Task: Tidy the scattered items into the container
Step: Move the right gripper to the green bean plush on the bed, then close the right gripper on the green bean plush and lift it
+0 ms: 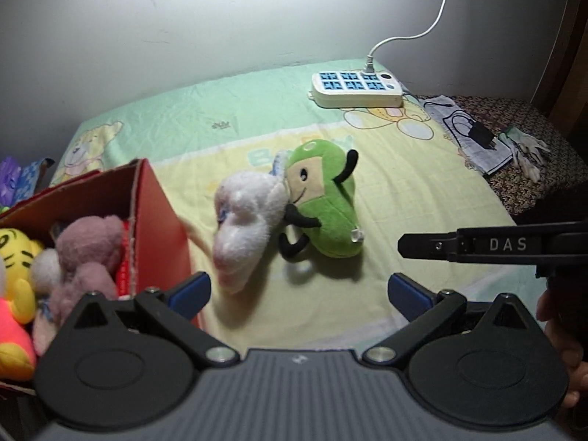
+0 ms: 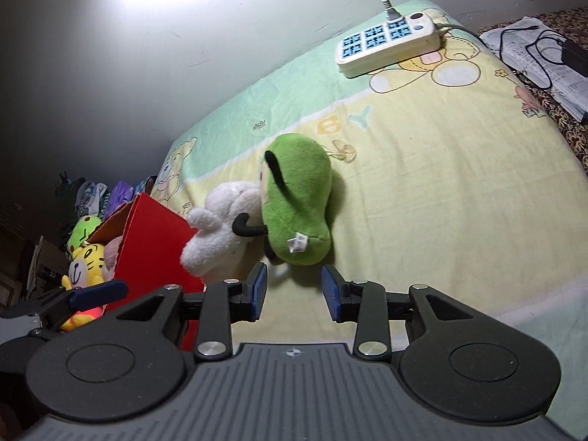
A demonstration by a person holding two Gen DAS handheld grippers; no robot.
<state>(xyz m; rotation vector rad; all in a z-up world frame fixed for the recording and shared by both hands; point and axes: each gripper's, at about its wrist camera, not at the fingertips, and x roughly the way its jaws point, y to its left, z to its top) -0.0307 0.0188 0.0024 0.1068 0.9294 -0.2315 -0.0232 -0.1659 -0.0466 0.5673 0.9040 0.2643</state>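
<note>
Both grippers empty above the bed; two plush toys lie outside the red box.

My left gripper stands wide open with nothing between its blue pads, over the yellow sheet just in front of the white plush toy. My right gripper is partly open, its pads apart and touching nothing, just short of the green plush toy. The green toy lies on its side on the sheet, touching the white toy, which rests against the outer wall of the red box. The box already holds a pink plush and a yellow tiger plush. A white power strip lies well apart, near the wall.
</note>
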